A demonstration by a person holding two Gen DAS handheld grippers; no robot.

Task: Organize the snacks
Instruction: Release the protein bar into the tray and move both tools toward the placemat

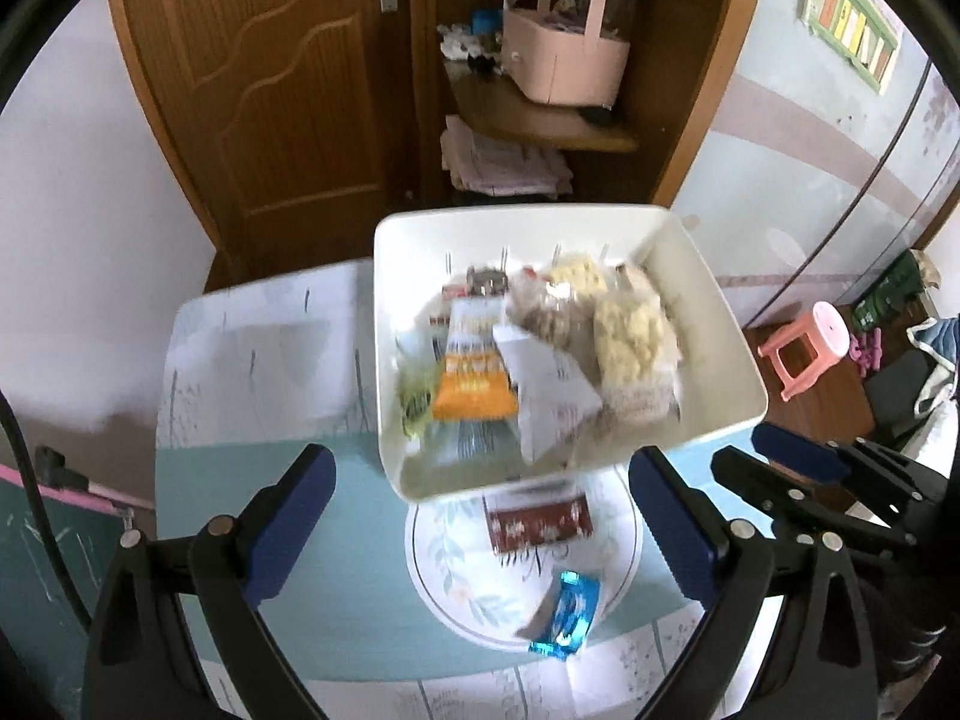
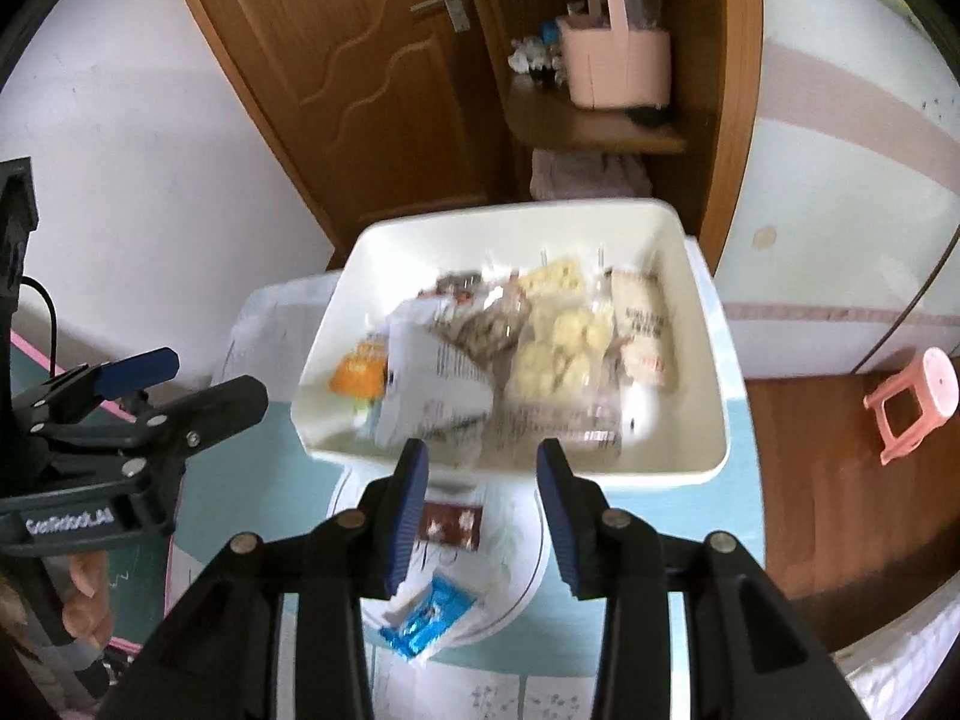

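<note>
Left wrist view showed a brown wooden door (image 1: 282, 90) far back, with a pink basket (image 1: 564, 60) on a shelf to its right and a pink stool (image 1: 807, 348) on the floor at far right. Nearer lay the worktop (image 1: 252, 480), covered in a pale blue-green cloth. On its far part sat a white rectangular tub (image 1: 714, 324) holding the snacks, all blurred: an orange packet (image 1: 474, 384) at its left, a white packet (image 1: 552, 384) in the middle, and a clear bag of pale puffs (image 1: 636, 336) at the right. Just near the tub lay a round flowered plate (image 1: 450, 564), touching or slightly under the tub's near edge. On the plate were a dark red packet (image 1: 540, 525) at the far side and a small blue wrapper (image 1: 567, 615) at the near side.

The left claw (image 1: 480, 516) hung above the plate with its jaws spread wide, nothing between them. The right claw (image 2: 483, 516), seen best in the right wrist view, stood over the same plate with jaws partly apart and empty, the red packet and blue wrapper below them.
</note>
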